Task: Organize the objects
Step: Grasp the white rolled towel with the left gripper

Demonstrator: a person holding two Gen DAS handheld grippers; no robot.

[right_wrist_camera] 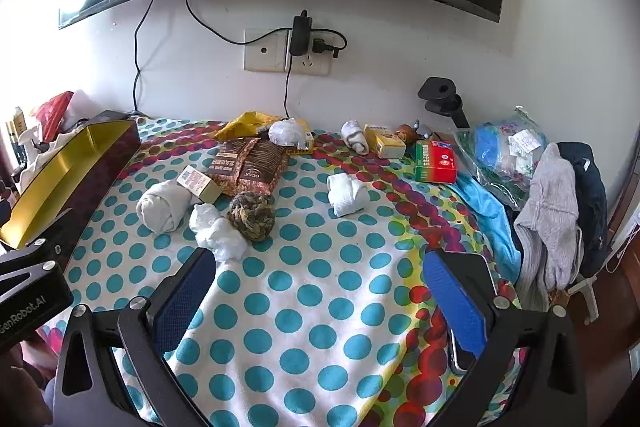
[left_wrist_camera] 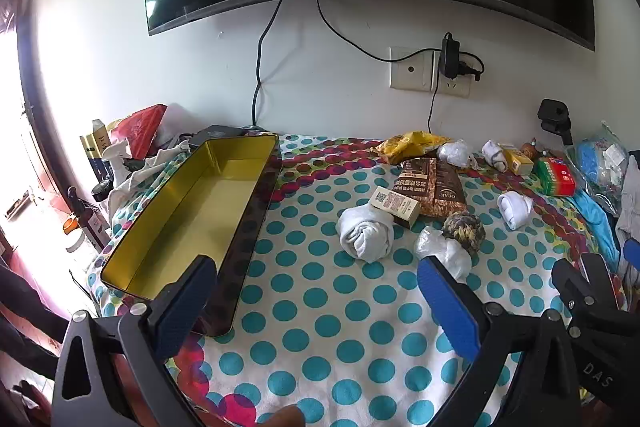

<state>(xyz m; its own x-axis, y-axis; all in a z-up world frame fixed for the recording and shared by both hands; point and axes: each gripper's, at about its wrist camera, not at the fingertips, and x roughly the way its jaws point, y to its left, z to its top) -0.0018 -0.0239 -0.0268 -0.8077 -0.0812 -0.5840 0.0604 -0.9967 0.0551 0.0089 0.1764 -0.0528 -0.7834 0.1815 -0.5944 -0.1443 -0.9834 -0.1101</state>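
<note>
In the left wrist view, the left gripper (left_wrist_camera: pixel 316 291) is held over the polka-dot cloth (left_wrist_camera: pixel 320 327) with its blue-padded jaws spread wide and nothing between them. A long open tin box with a gold interior and dark patterned outer walls (left_wrist_camera: pixel 188 215) lies to the left, apparently empty, its near end just beside the left finger. Ahead, near the middle of the cloth, a rolled white sock (left_wrist_camera: pixel 366 233) lies touching a small cream carton with a printed label (left_wrist_camera: pixel 396 205); a crumpled clear plastic wad (left_wrist_camera: pixel 442 251) sits just beyond the right finger, beside a braided olive-and-tan ball (left_wrist_camera: pixel 464 231). If the box is taken as the destination, the rolled sock is judged the easiest first pick: it should be straddled across its width and closed on gently, so the carton is not dragged along.

In the right wrist view, the right gripper (right_wrist_camera: pixel 318 287) is likewise spread wide and empty above bare cloth. A folded white sock bundle (right_wrist_camera: pixel 346 197) lies ahead, well apart from its neighbours, so a clean approach from above is allowed. A dark phone-like slab (right_wrist_camera: pixel 460 359) appears partly hidden behind the right finger; contact with it should be avoided.
</note>
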